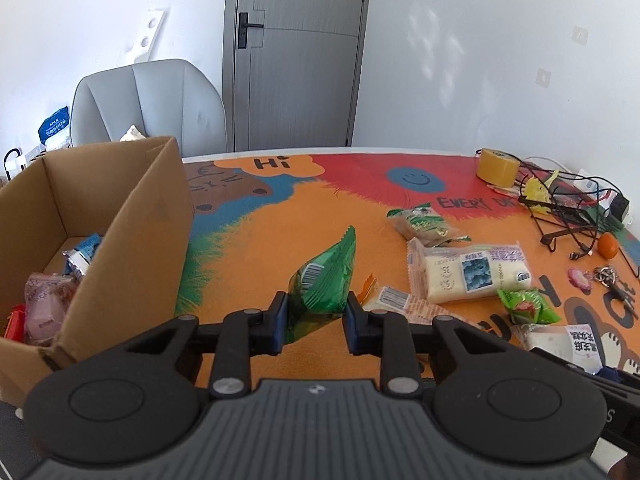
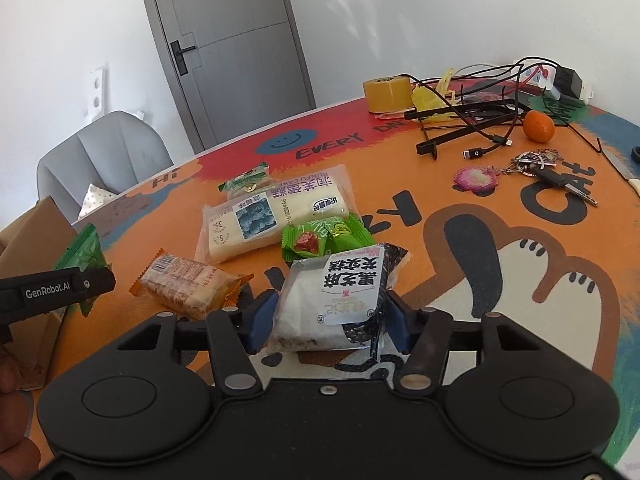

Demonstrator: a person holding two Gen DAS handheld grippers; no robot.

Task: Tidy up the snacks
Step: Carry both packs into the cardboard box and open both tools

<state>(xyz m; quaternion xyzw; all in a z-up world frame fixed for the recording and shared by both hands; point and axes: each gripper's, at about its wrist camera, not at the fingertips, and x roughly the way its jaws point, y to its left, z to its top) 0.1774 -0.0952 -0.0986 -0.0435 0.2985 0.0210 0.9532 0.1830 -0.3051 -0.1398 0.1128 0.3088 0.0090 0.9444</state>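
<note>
Left wrist view: cardboard box (image 1: pixel 120 216) holds several packets; left gripper (image 1: pixel 316 316) fingers pinch a green packet (image 1: pixel 324 280). Right gripper (image 2: pixel 326 320) fingers pinch a black sesame cake (image 2: pixel 340 296). Four snacks remain on the worktop (image 2: pixel 460 280).

Both wrist views close, angled down over table (image 1: pixel 280 216); share long white cake packet (image 1: pixel 472 276), door (image 2: pixel 240 40).

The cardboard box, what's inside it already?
In the cardboard box lie a pinkish wrapped snack, a blue and silver packet and something red at the edge. The near wall hides the rest of the bottom.
</note>
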